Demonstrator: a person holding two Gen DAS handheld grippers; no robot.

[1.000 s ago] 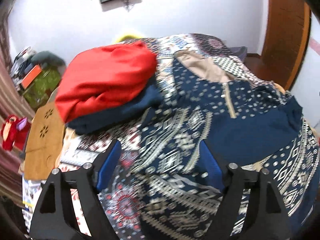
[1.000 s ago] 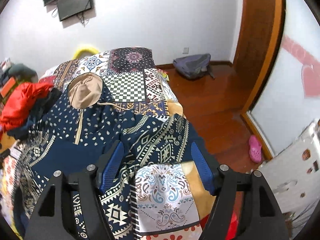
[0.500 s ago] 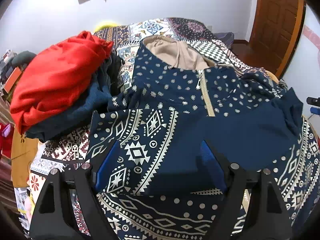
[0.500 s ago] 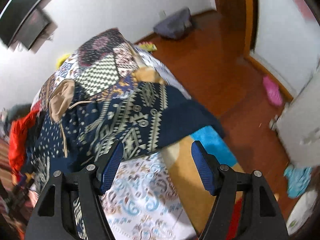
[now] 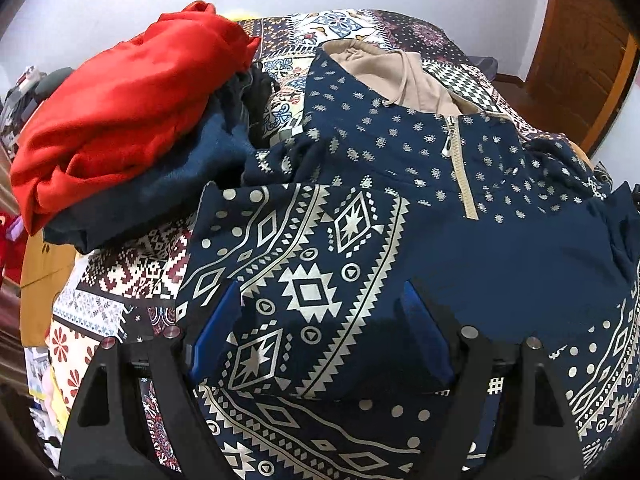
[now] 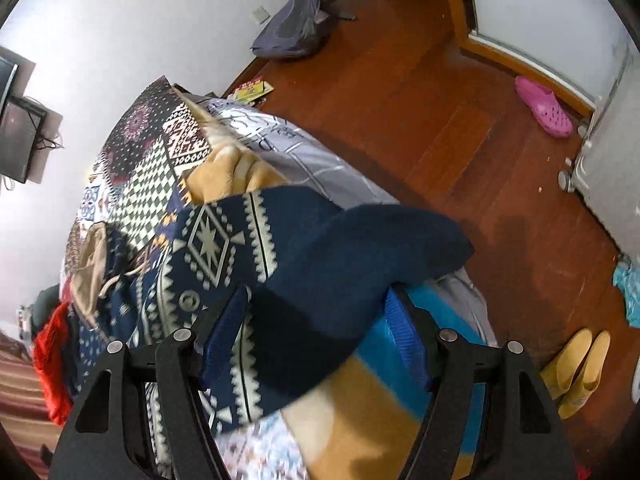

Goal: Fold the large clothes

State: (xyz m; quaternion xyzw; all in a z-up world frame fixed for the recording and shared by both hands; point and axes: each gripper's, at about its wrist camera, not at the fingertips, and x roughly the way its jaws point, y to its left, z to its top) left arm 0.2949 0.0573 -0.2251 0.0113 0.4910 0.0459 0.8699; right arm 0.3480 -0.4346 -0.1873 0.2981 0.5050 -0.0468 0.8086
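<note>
The hoodie (image 5: pixel 420 208), navy with pale patterns, lay spread on the bed (image 5: pixel 120 272), its tan hood (image 5: pixel 392 76) toward the far wall and its zipper (image 5: pixel 452 140) running down from the hood. One patterned sleeve (image 5: pixel 304 280) lay folded across the hoodie's chest.

The left gripper (image 5: pixel 324 336) hovered just over that sleeve, its blue fingers (image 5: pixel 216 332) spread wide with cloth showing between them; whether the pads touched the cloth I could not tell.

The right gripper (image 6: pixel 316 340) was at the hoodie's other side, by the bed's edge. Its fingers (image 6: pixel 226 332) were spread too, and the other sleeve's plain navy cuff (image 6: pixel 360 256) lay draped between and over them, so a grip could not be made out.

Left of the hoodie, a red garment (image 5: pixel 120 108) sat piled on a dark blue one (image 5: pixel 160 196), touching the hoodie's shoulder. Beyond the bed, a grey backpack (image 6: pixel 296 26), a pink clog (image 6: pixel 544 106) and yellow boots (image 6: pixel 576 372) lay on the wooden floor (image 6: pixel 440 128).
</note>
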